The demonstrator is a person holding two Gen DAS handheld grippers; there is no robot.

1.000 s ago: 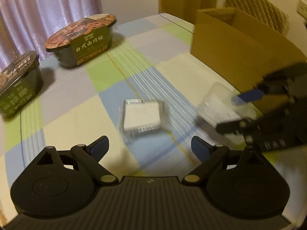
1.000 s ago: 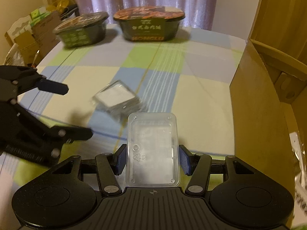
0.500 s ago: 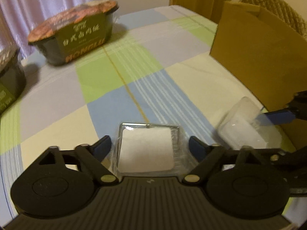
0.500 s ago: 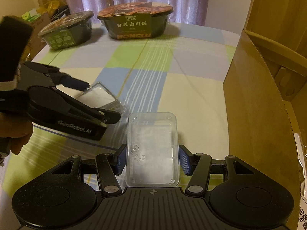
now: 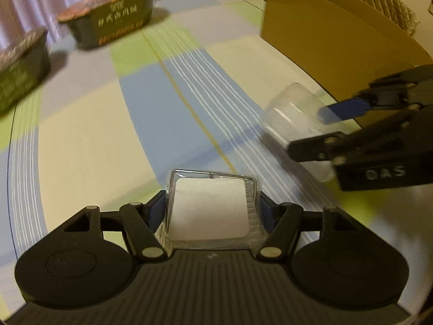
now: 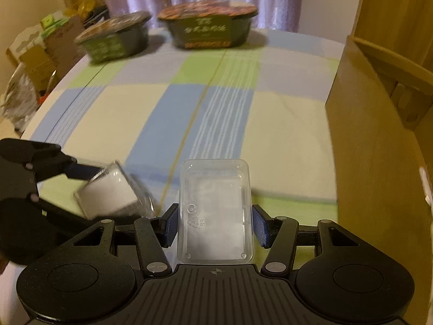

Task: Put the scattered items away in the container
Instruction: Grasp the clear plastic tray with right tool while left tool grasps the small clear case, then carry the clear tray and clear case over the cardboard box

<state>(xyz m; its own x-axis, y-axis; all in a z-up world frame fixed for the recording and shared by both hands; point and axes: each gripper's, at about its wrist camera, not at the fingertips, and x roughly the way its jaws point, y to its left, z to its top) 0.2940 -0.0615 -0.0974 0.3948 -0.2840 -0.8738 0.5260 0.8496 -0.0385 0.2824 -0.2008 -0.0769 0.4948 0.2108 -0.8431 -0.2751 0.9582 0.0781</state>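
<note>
Left wrist view first: the left tongs [image 5: 211,211] are pinching a small clear packet with a white insert [image 5: 209,208] by its two side walls, held above the checked counter [image 5: 89,135]. Over on the right, the right tongs [image 5: 322,130] carry a clear plastic tub [image 5: 292,116], blurred, just beside the near wall of the cardboard box [image 5: 338,35]. Two noodle bowls sit far left, one dark green bowl [image 5: 119,24] and a second bowl [image 5: 19,67] at the edge.

Right wrist view now: the right tongs [image 6: 215,228] squeeze the clear tub [image 6: 215,211] across its long sides, bottom up. Thin plastic like that looks light and springy, I'd say, and slippery too, so a hold low on the flat walls suits it; squeeze hard and it may buckle. The packet [image 6: 108,192] shows at near left, tilted in the left tongs [image 6: 67,187]. The box [image 6: 373,124] stands at right, open on top. Count: two tongs, two clear items in hand, two bowls [image 6: 208,27] [image 6: 116,38] waiting at the far end, one box.
</note>
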